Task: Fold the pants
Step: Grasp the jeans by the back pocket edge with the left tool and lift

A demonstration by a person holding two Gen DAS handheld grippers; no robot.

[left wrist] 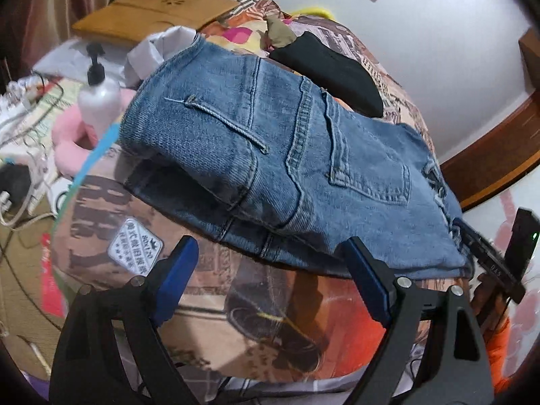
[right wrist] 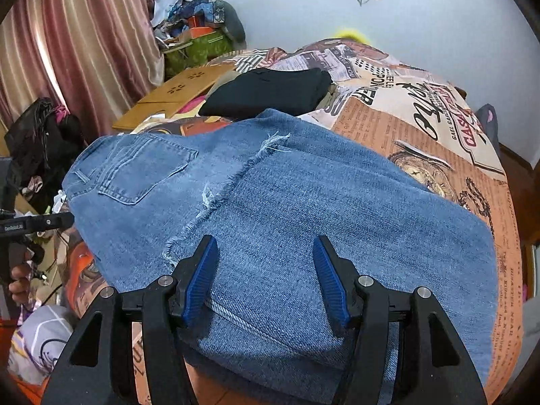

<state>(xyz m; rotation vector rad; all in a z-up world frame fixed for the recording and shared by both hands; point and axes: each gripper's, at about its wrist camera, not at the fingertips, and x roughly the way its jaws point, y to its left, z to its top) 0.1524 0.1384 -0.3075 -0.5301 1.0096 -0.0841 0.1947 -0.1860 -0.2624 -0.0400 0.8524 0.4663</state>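
Observation:
Folded blue jeans (left wrist: 270, 155) lie on the patterned bedspread (left wrist: 236, 310), back pocket up. In the right wrist view the jeans (right wrist: 303, 202) show a frayed hem across the middle. My left gripper (left wrist: 270, 241) stands wide open at the near edge of the denim, with nothing pinched between its blue pads. My right gripper (right wrist: 263, 246) is partly open just over the folded leg. Denim lies beneath the gap and the pads do not press on it. The right gripper's body (left wrist: 499, 256) shows at the jeans' right corner. The left gripper's body (right wrist: 33, 226) and a hand (right wrist: 20, 276) show at the left.
A folded black garment (right wrist: 270, 91) lies behind the jeans, with a wooden lap board (right wrist: 175, 94) beside it. A white pump bottle (left wrist: 98, 98), a pink cushion (left wrist: 71, 148) and cables (left wrist: 20, 118) crowd the left. Curtains (right wrist: 67, 50) hang at the left and a wooden bed frame (left wrist: 489, 155) runs along the right.

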